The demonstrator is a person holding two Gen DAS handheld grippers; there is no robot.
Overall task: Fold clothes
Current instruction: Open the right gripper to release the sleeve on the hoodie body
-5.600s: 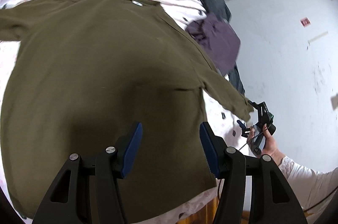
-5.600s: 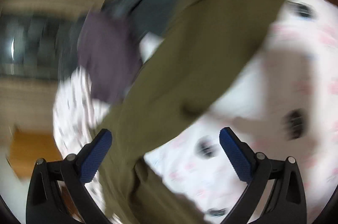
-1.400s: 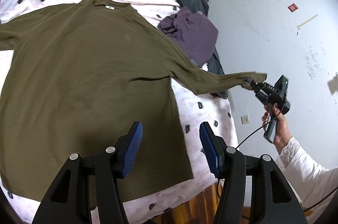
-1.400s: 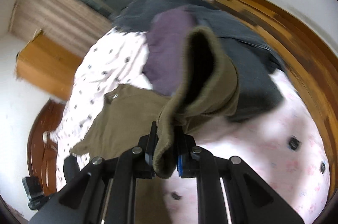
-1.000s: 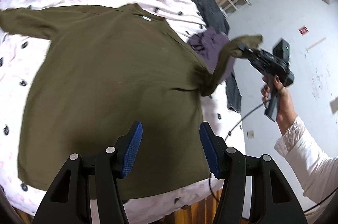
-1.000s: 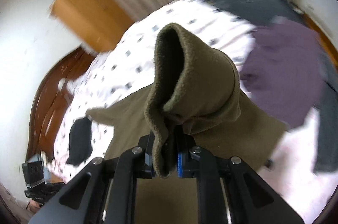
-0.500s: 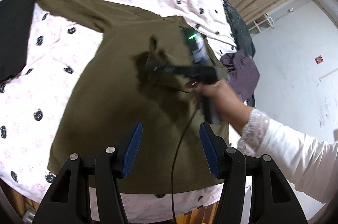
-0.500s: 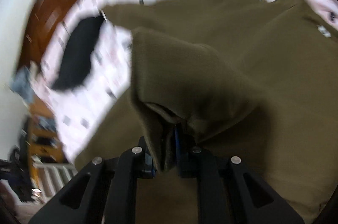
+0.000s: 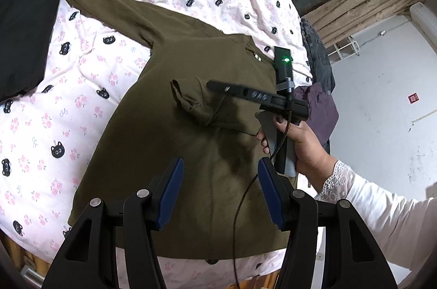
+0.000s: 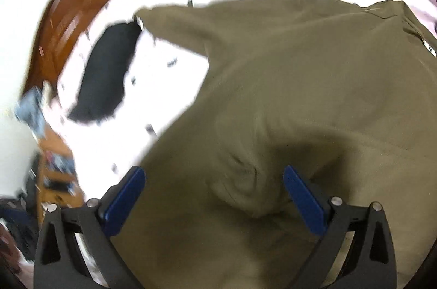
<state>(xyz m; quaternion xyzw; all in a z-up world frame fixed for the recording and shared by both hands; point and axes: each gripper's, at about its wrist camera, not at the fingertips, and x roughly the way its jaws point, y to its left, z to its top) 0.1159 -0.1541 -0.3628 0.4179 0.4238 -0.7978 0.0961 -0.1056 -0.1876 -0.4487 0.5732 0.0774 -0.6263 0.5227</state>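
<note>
A: What lies at the far left of the bed?

B: A flat black garment (image 9: 24, 32), matte and smooth, on the pink bedspread (image 9: 90, 62) printed with small black cat faces and roses. One sleeve of the olive sweater (image 9: 169, 152) reaches out toward it, the cuff just beside its edge.

A: And the sweater itself?

B: Spread flat across the middle of the bed, soft knit, neck label showing near the collar. Its other sleeve (image 9: 196, 103) is laid back over the chest in a rumpled, folded bunch.

A: The claws?

B: The left claw (image 9: 218, 190) hangs above the sweater's lower half, blue ribbed pads about half apart with nothing between them. The right claw (image 10: 214, 196) is opening, its jaws wide; the sleeve's bunched cuff (image 10: 245, 190) lies between the pads, which are clear of it. That view is blurred.

A: Anything in the way?

B: In the left wrist view, the person's right hand (image 9: 297, 141) and the black tool body, with a green light and a trailing cable (image 9: 240, 207), cover part of the sweater's right side.

A: Further right?

B: A crumpled purple garment (image 9: 322, 109) and dark grey clothing (image 9: 316, 54) at the bed's edge, then beige curtains (image 9: 363, 5), a dark window and a white scuffed wall (image 9: 382, 87).
</note>
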